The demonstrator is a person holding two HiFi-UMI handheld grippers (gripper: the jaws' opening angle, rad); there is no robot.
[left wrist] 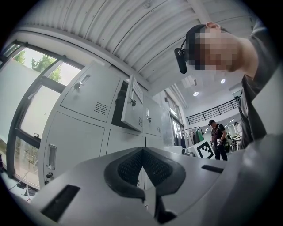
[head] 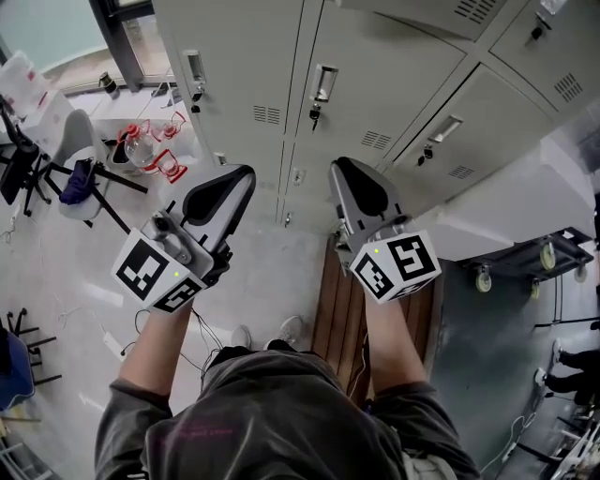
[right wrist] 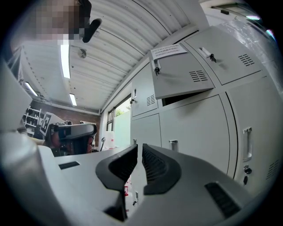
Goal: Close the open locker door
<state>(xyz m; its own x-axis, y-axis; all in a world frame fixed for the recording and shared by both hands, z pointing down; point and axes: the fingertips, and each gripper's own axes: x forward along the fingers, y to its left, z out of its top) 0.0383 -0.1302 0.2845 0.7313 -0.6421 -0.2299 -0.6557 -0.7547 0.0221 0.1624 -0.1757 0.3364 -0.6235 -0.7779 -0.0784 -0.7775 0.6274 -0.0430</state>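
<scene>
**Two hand-held grippers raised before a bank of grey lockers, one upper door ajar**

Head view: the left gripper (head: 225, 187) and the right gripper (head: 356, 183) are held side by side in front of the lockers (head: 272, 66), touching nothing. A vented panel at the top edge, out of line with the rest, is taken to be the open locker door (head: 412, 14), though it is cut off by the frame.

Left gripper view: the left gripper (left wrist: 142, 152) is seen with its jaws clenched at the tips and nothing between them. The open locker door (left wrist: 132, 108) is swung out from an upper row, with a dark opening behind it. It lies above the jaws and well apart from them.

Right gripper view: the right gripper (right wrist: 138, 150) is seen with its jaws nearly together, a narrow slit left between them, and nothing held. The open locker door (right wrist: 181, 73), with a paper sheet (right wrist: 168, 50) on its face, stands ajar high above the jaws and slightly to the right, well apart.

The closing is judged best done by raising a gripper to the door's outer face near its free edge. The door is then pressed flat and steadily until it is seated, with the key and latch avoided
</scene>
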